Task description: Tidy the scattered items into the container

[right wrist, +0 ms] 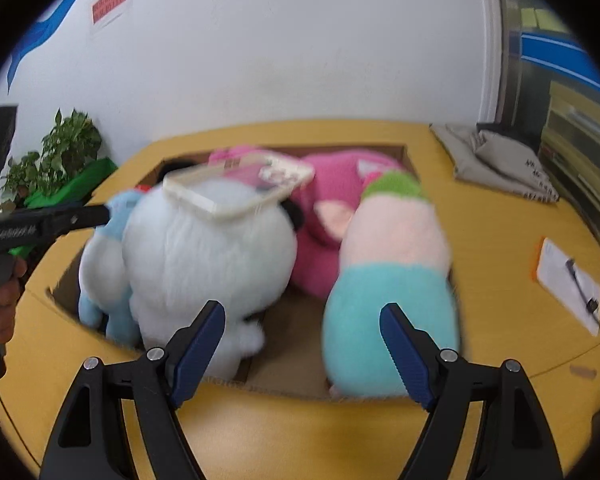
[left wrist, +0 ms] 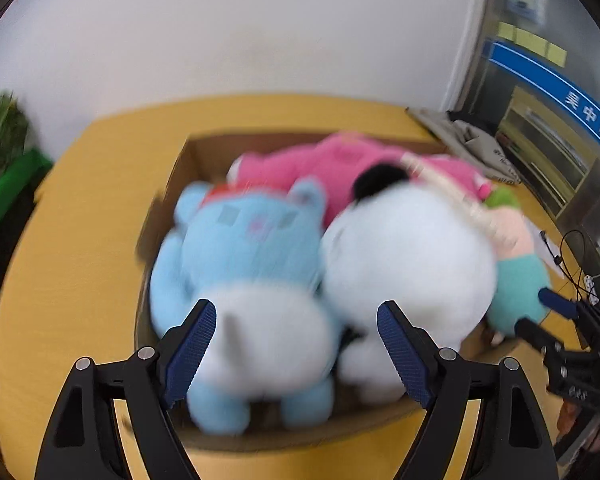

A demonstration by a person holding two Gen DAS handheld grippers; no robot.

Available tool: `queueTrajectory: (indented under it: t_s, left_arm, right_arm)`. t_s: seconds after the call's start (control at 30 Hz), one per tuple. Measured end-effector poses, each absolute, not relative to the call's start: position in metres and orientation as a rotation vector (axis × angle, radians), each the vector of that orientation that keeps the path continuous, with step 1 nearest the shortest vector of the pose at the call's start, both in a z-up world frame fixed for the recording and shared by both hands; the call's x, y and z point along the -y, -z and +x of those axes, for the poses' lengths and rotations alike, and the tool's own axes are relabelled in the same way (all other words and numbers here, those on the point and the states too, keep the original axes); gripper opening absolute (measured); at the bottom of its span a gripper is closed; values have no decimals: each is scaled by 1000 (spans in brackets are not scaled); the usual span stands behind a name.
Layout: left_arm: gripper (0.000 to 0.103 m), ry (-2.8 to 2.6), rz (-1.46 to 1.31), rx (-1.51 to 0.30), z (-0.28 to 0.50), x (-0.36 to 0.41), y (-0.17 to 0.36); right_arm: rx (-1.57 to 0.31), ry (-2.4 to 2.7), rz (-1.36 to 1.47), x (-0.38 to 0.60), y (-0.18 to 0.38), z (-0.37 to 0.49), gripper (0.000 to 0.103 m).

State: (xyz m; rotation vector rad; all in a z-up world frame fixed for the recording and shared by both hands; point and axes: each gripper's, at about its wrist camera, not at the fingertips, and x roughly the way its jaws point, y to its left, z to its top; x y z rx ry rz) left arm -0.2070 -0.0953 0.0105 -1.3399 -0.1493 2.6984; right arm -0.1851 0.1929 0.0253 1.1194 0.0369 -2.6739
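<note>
A cardboard box (left wrist: 188,164) on the yellow table holds several plush toys: a light blue one (left wrist: 244,264), a white one (left wrist: 408,256), a pink one (left wrist: 340,164) and a teal and pink one (left wrist: 520,280). A flat clear packet (right wrist: 240,188) lies on the white plush (right wrist: 204,256). My left gripper (left wrist: 296,344) is open and empty, just in front of the blue and white plush. My right gripper (right wrist: 302,344) is open and empty, before the gap between the white plush and the teal one (right wrist: 388,312). The box's near edge (right wrist: 284,390) lies under it.
A potted plant in a green pot (right wrist: 56,168) stands at the table's left. Grey cloth bags (right wrist: 496,160) lie at the back right. A clipboard with a pen (right wrist: 568,284) and cables lie at the right. The other gripper shows at the left of the right wrist view (right wrist: 40,228).
</note>
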Motion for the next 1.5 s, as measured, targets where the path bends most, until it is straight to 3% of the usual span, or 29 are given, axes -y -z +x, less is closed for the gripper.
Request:
queueTrajectory:
  t_s: [0.1, 0.17, 0.4, 0.63, 0.83, 1.5]
  left_arm:
    - [82, -2646, -1396, 227, -192, 109, 17]
    - [81, -2687, -1359, 125, -180, 102, 17]
    - [82, -2733, -1348, 109, -165, 88, 17]
    - [103, -2881, -1131, 201, -137, 79, -27]
    - [103, -2954, -1013, 170, -107, 59, -57]
    - [103, -2910, -1013, 146, -71, 30, -53]
  right_arm:
    - [-176, 2735, 1099, -177, -15, -178, 80]
    - [-169, 2734, 1111, -176, -15, -176, 80]
    - [-120, 2731, 1155, -181, -14, -158, 80]
    - [-99, 2805, 1024, -189, -52, -127, 81]
    - [-111, 2835, 970, -190, -66, -113, 82]
    - [-105, 2851, 979, -200, -64, -95, 82]
